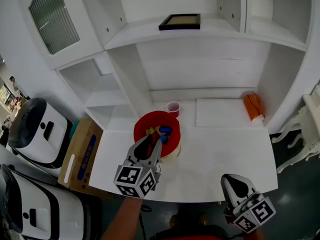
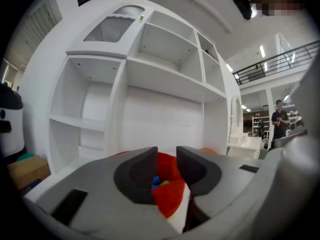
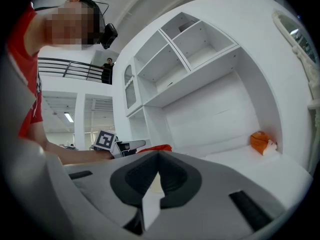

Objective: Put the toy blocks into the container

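Note:
A red container [image 1: 144, 123] with a pale outer wall stands on the white table [image 1: 220, 149]. Inside it lie blue blocks [image 1: 165, 130] and a yellow-green one [image 1: 150, 131]. My left gripper [image 1: 153, 140] hangs over the container's near rim, jaws apart, nothing pressed between them. In the left gripper view the red container [image 2: 170, 199] and a blue block [image 2: 156, 180] show through the gap of the left gripper [image 2: 166, 159]. My right gripper [image 1: 235, 180] is shut and empty at the table's front right edge; the right gripper view shows this gripper [image 3: 158, 156] with its jaws touching.
A small pink cup [image 1: 173, 107] stands just behind the container. An orange thing [image 1: 253, 106] lies at the back right against the cabinet wall. A dark picture frame [image 1: 180, 21] sits on the shelf above. A cardboard box [image 1: 82, 154] and white appliances [image 1: 35, 129] are left of the table.

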The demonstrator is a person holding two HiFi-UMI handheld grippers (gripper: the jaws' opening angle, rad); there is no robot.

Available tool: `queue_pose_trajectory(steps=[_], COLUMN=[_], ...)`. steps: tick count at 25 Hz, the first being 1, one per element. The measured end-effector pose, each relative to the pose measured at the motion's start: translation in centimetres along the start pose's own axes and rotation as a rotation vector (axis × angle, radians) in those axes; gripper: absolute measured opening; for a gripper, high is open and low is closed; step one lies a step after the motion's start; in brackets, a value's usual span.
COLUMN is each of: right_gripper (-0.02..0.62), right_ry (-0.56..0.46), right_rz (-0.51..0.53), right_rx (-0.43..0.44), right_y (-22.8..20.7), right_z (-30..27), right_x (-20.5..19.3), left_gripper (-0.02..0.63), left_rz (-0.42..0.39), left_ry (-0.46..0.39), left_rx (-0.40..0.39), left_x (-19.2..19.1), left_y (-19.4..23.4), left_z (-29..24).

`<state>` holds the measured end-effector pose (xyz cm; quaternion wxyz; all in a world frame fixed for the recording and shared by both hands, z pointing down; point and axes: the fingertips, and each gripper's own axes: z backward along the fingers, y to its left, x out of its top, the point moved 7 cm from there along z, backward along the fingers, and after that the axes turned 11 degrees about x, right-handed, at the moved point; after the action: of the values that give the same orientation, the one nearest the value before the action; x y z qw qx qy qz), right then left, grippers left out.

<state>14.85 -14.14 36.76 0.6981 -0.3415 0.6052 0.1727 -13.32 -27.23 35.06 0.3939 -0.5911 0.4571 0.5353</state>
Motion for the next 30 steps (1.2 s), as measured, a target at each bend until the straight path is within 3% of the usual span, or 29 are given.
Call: queue_pose_trajectory(steps=[4, 10, 19, 30], right_gripper=[0.011, 0.011, 0.011, 0.011], right_ry=[0.001, -0.006, -0.04, -0.052], right_rz=[0.003, 0.052, 0.291, 0.237], right_rx=[0.006, 0.027, 0.015, -0.015], right_y=[0.5, 1.9, 4.7, 3.9], right_z=[-0.8, -2.3, -3.2, -2.8], right_x=[0.0, 0.8, 3.5, 3.0], left_gripper=[0.009, 0.011, 0.011, 0.011], left_rz=[0.026, -0.055, -0.084, -0.081], left_ry=[-0.072, -0.118, -0.089, -0.08], left_rx=[-0.085, -0.222, -0.336, -0.355], left_x=[0.1, 0.2, 0.4, 0.8], left_y=[-2.7, -8.2, -12.2, -12.8], left_z=[2.4, 5.8, 9.0, 9.2])
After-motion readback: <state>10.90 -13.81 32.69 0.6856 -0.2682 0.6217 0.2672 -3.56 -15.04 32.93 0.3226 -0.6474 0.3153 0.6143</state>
